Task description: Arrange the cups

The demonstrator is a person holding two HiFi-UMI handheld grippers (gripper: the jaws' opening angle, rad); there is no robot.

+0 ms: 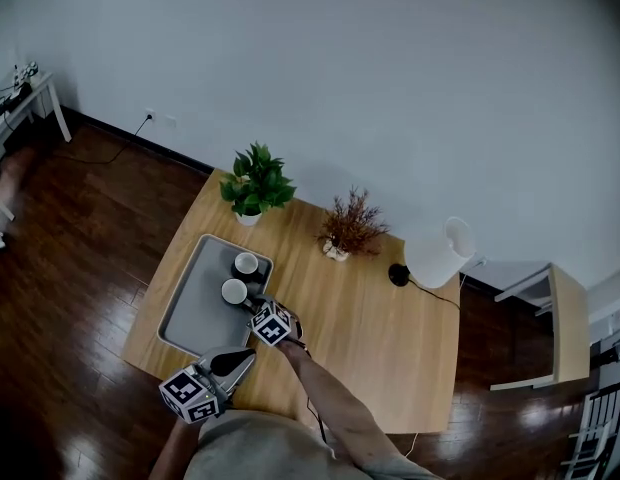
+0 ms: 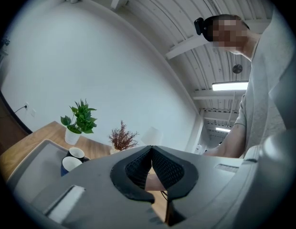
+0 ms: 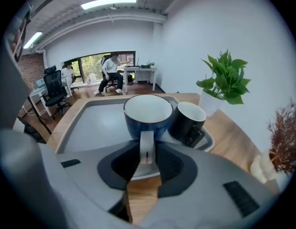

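Note:
A grey tray (image 1: 193,313) lies on the left part of the wooden table (image 1: 380,338). Two cups stand side by side at its right edge: a black cup (image 1: 246,264) and a blue cup (image 1: 234,291) with a white inside. In the right gripper view the blue cup (image 3: 148,114) stands upright beside the black cup (image 3: 188,120), its white handle (image 3: 146,144) between my right gripper's (image 3: 147,151) jaws with a small gap on each side. That gripper is open. My left gripper (image 1: 245,356) hovers near the table's front edge, tips together, holding nothing.
A green plant in a white pot (image 1: 255,183), a dried plant in a vase (image 1: 348,230), a white lamp (image 1: 440,253) and a black round thing (image 1: 398,274) stand along the table's far side. White desks (image 1: 550,333) stand to the right. People sit at desks (image 3: 112,70) farther off.

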